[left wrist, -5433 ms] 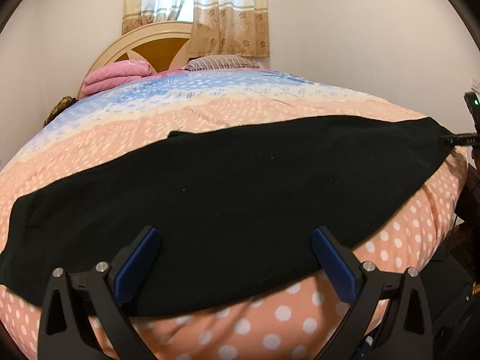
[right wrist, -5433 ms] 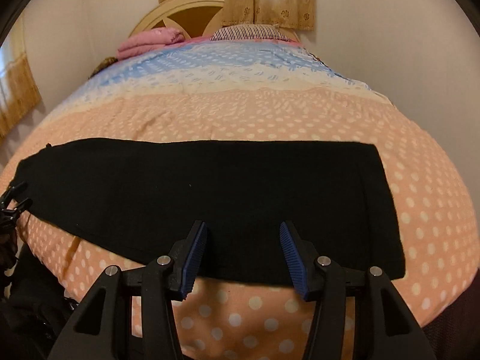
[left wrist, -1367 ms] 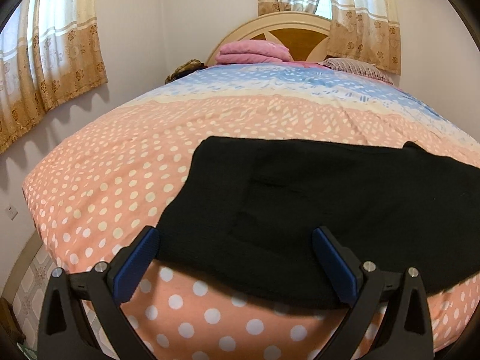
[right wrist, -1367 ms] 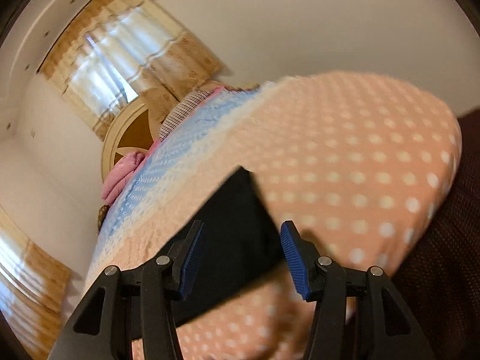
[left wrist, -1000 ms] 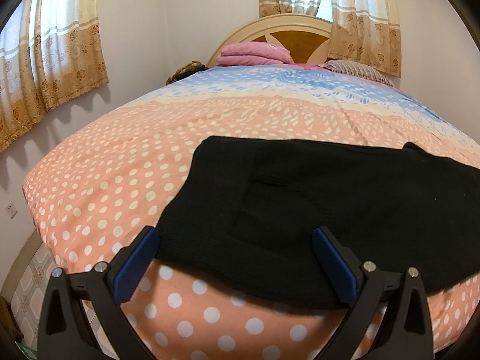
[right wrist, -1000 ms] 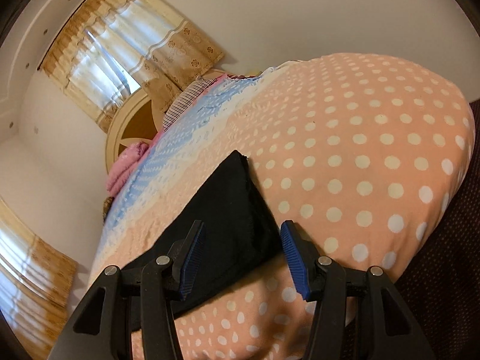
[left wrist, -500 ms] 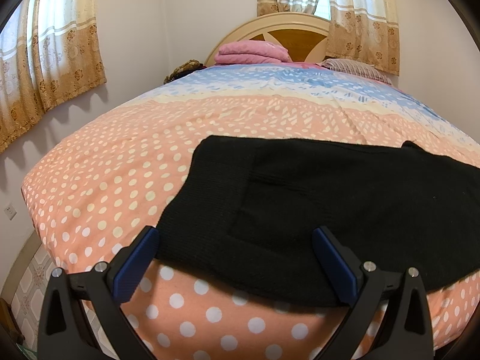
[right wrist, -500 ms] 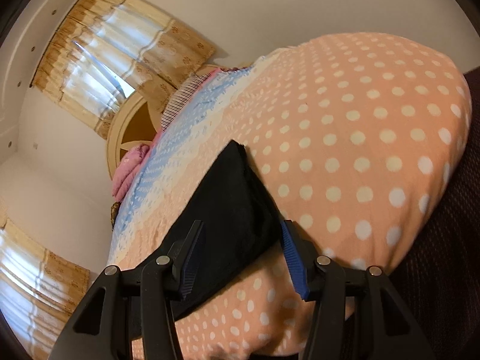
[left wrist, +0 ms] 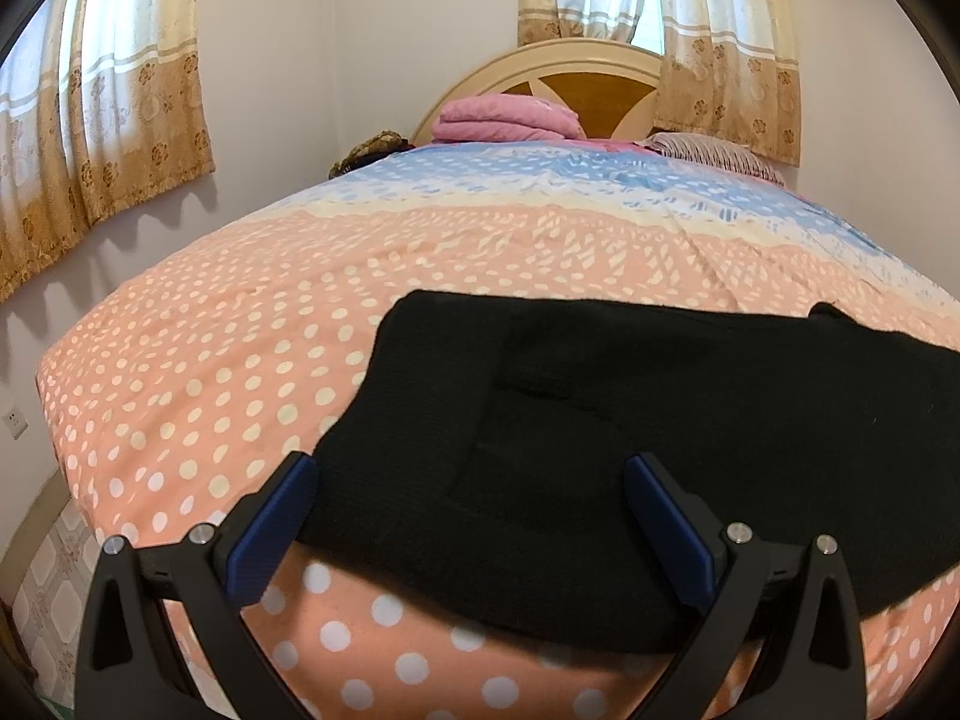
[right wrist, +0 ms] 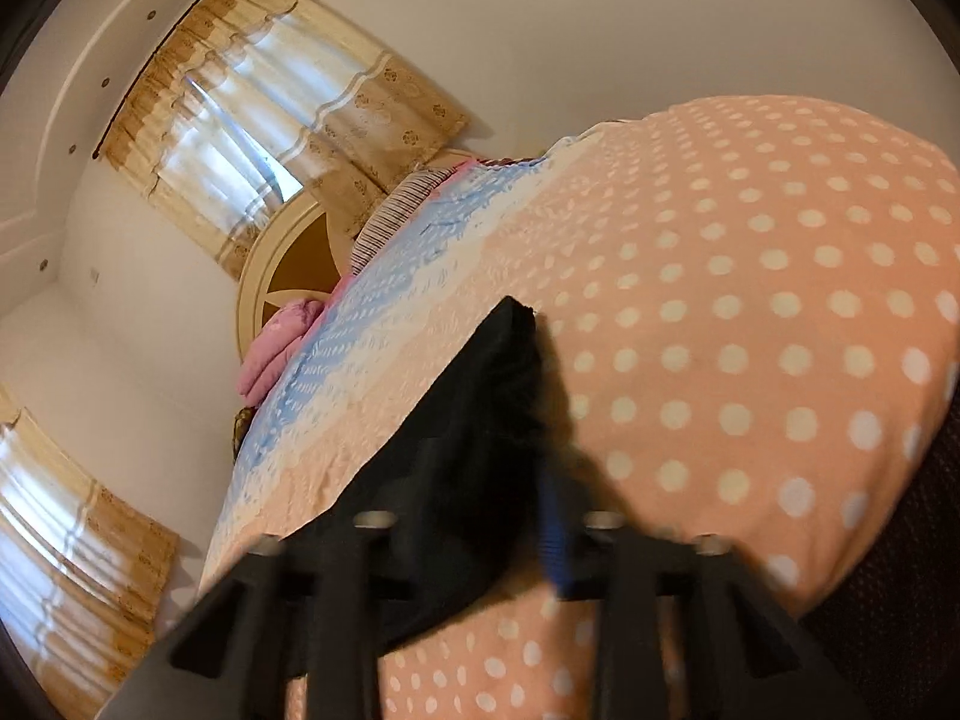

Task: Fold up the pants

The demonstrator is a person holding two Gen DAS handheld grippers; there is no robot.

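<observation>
Left wrist view: black pants (left wrist: 660, 420) are seen laid flat across the lower centre and right of the frame, on a bed w/ a peach polka-dot cover (left wrist: 198, 372) that turns blue toward the top. The left gripper (left wrist: 468, 516) is shown at the bottom edge, fingers wide apart, blue pads (left wrist: 270, 522) framing the near edge of the pants; nothing is held between them. A folded pink blanket (left wrist: 504, 119) and a striped pillow (left wrist: 714, 151) are seen at the upper centre against a rounded headboard (left wrist: 552, 69). Curtains (left wrist: 102, 108) are hung at upper left and upper right. Right wrist view: the frame is tilted and motion-blurred. The pants' end (right wrist: 480, 420) is seen in the centre, lifted and bunched into a peak above the cover (right wrist: 750, 300), which fills the right side. The right gripper (right wrist: 534, 534) is at the bottom centre; its fingers appear drawn close together w/ black fabric between them, one blue pad (right wrist: 553, 531) just visible as a thin strip, so the cloth seems clamped, tho blur hides the exact contact. Curtains (right wrist: 270, 114) are in the upper left, the headboard (right wrist: 288, 276) left of centre.
</observation>
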